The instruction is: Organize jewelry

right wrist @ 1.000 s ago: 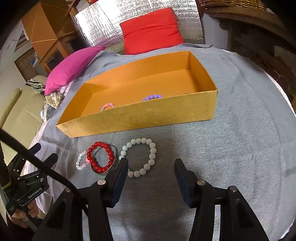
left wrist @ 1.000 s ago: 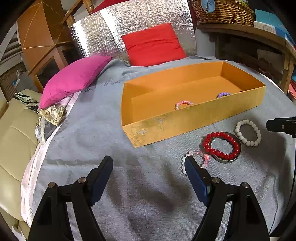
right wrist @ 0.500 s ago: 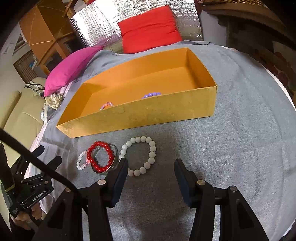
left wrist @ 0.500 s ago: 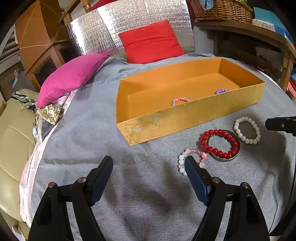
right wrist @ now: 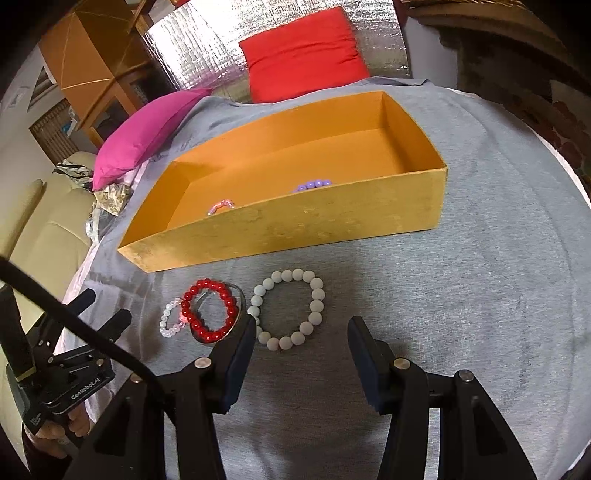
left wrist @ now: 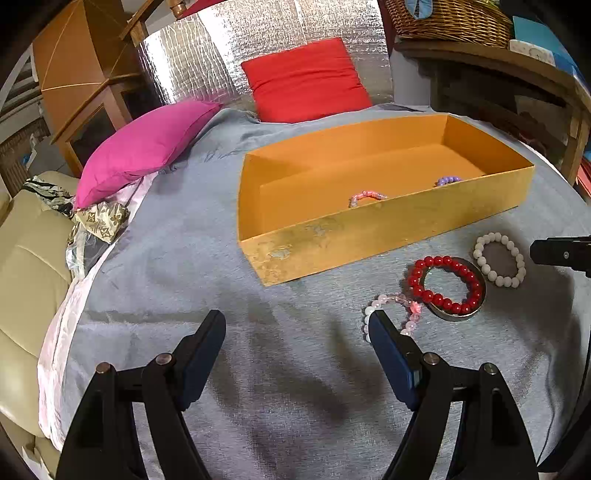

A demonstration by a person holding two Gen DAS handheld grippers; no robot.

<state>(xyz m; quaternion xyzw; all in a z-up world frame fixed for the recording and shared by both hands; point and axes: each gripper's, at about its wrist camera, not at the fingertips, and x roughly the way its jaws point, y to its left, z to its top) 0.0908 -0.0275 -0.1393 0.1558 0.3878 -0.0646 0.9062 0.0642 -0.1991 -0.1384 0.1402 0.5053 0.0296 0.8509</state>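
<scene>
An open orange box [left wrist: 369, 229] [right wrist: 295, 229] sits on grey cloth and holds a pink bracelet [left wrist: 367, 196] [right wrist: 221, 206] and a purple bracelet [left wrist: 447, 180] [right wrist: 312, 184]. In front of it lie a red bead bracelet [left wrist: 445, 284] [right wrist: 209, 310] on a metal ring, a pale pink-white bracelet [left wrist: 391, 314] [right wrist: 170, 321] and a white bead bracelet [left wrist: 499, 259] [right wrist: 286, 308]. My left gripper [left wrist: 297, 328] is open and empty, its right finger beside the pale bracelet. My right gripper [right wrist: 301, 332] is open and empty, just short of the white bracelet.
A magenta pillow [left wrist: 144, 147] and a red pillow [left wrist: 306, 81] lie behind the box. A beige sofa [left wrist: 26, 258] is at the left. A wicker basket [left wrist: 443, 18] stands on a wooden shelf at the back right.
Both grippers have drifted slightly; the box and bracelets appear shifted a little in the views. Both stay open and empty.
</scene>
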